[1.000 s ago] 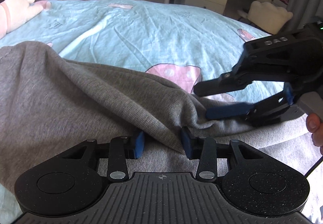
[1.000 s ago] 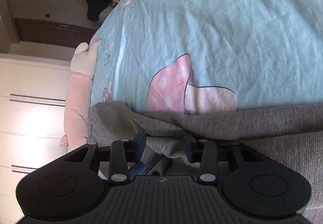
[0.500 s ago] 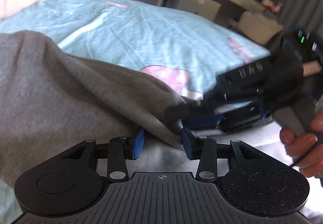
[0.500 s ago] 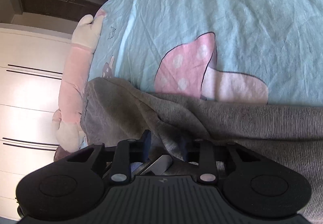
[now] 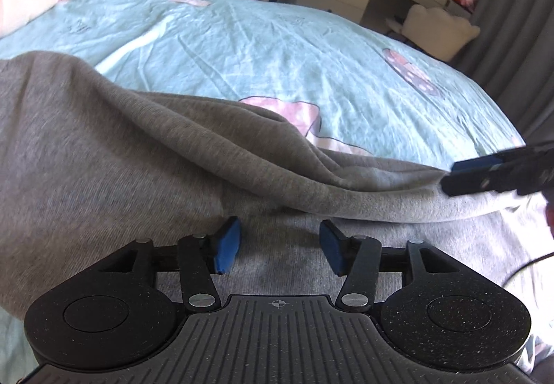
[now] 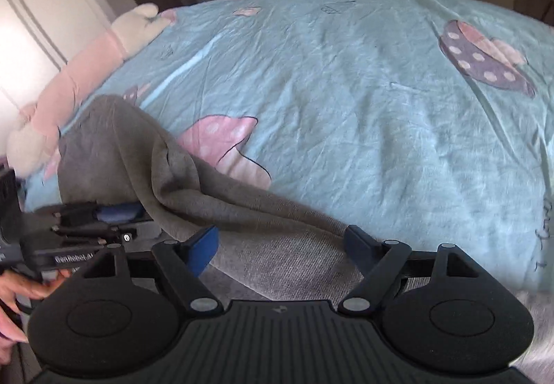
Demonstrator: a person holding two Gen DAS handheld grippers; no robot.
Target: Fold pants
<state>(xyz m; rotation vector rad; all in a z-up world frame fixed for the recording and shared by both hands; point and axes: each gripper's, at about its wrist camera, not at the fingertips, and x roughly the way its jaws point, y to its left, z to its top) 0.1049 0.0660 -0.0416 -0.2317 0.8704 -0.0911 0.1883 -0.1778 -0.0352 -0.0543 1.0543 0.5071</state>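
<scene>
Both claws letting go of the folded pants on the bed.

My left claw (image 5: 279, 247) and right claw (image 6: 282, 247) are opening, pads now clear of the grey pants (image 5: 104, 155), which they pinched a moment ago; the fold lies on the bed (image 6: 346, 90), so this fold looks laid.

The right gripper (image 6: 279, 245) is opening above folded grey knit pants (image 6: 214, 190) on a light-blue mushroom-print bedsheet (image 6: 363, 100), nothing pinched.
</scene>
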